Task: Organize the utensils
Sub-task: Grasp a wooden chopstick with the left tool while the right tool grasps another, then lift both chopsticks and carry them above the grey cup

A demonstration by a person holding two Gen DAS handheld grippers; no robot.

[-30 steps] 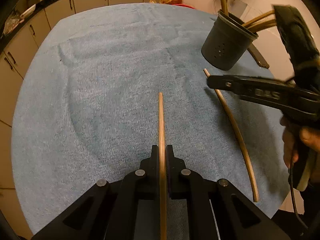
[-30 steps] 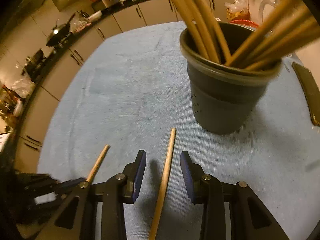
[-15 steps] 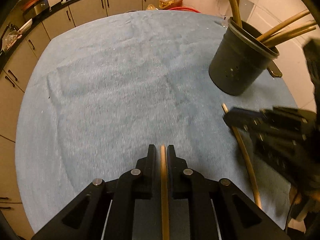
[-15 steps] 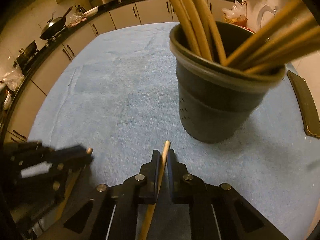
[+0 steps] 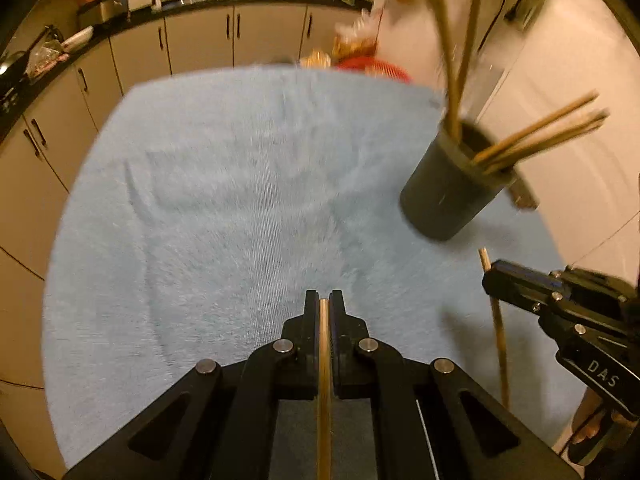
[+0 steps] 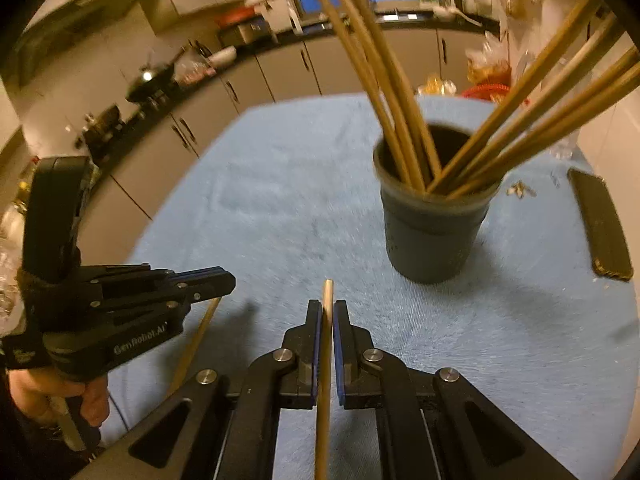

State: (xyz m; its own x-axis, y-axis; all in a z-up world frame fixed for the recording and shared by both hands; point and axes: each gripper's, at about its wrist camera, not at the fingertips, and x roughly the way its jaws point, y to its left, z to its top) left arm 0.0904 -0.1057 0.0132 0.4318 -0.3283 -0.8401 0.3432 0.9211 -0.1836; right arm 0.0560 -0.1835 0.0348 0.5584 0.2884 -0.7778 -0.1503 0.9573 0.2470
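Note:
A dark cup point(image 5: 448, 200) holding several wooden chopsticks stands on the blue cloth at the right; it also shows in the right wrist view point(image 6: 432, 232). My left gripper point(image 5: 324, 304) is shut on a wooden chopstick point(image 5: 324, 380), lifted above the cloth. My right gripper point(image 6: 327, 312) is shut on another chopstick point(image 6: 325, 380), held above the cloth in front of the cup. The right gripper appears at the right in the left wrist view point(image 5: 496, 276), its chopstick point(image 5: 498, 332) beneath it. The left gripper shows at the left in the right wrist view point(image 6: 230, 280).
A blue cloth point(image 5: 224, 208) covers the round table. A dark flat phone-like object point(image 6: 604, 220) lies right of the cup. Kitchen cabinets and a counter with clutter point(image 5: 192, 36) run behind and to the left of the table.
My right gripper closed on the chopstick that lay between its fingers. Both grippers have since lifted their chopsticks off the cloth and risen, so the table looks farther away.

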